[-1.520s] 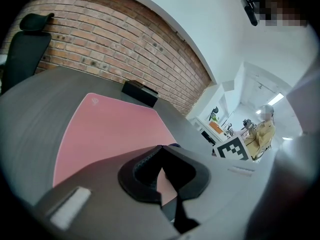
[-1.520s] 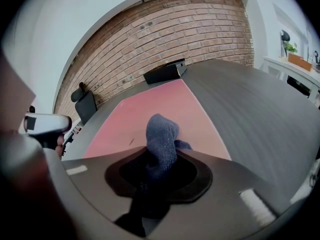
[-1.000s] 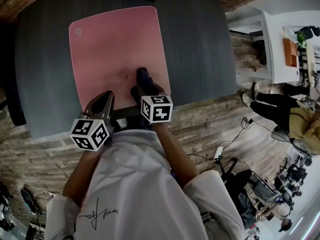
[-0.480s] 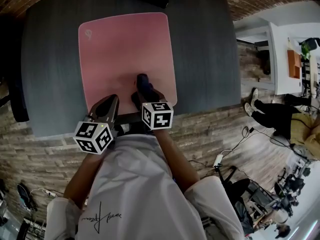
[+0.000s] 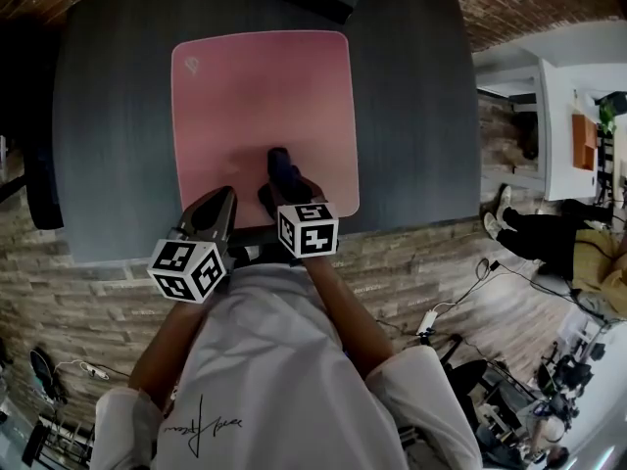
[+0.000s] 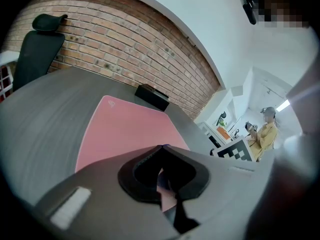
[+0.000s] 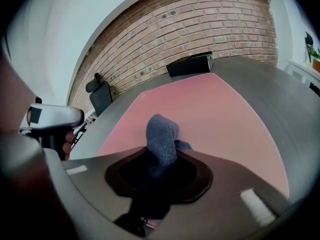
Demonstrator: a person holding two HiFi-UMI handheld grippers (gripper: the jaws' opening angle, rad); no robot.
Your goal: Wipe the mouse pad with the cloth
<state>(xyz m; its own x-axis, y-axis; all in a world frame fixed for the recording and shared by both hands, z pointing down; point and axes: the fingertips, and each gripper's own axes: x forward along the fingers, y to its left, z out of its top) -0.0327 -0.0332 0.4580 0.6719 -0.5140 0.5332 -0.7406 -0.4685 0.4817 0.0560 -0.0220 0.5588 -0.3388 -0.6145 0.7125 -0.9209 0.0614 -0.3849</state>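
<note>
Cloth (image 7: 162, 134) on mouse pad (image 5: 260, 96), corner logo (image 5: 192, 64) illegible

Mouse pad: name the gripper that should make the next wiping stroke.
Right. The right gripper is shut on the cloth, which lies on the mouse pad; the left gripper is shut on nothing beside it.

A red brick wall (image 7: 200, 29) backs the dark grey table (image 5: 411, 106), with pale plank floor (image 5: 421, 253) beneath.

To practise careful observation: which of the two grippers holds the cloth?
The right gripper: its jaws pinch the blue-grey cloth over the pink mouse pad; the left gripper is shut, empty.
</note>
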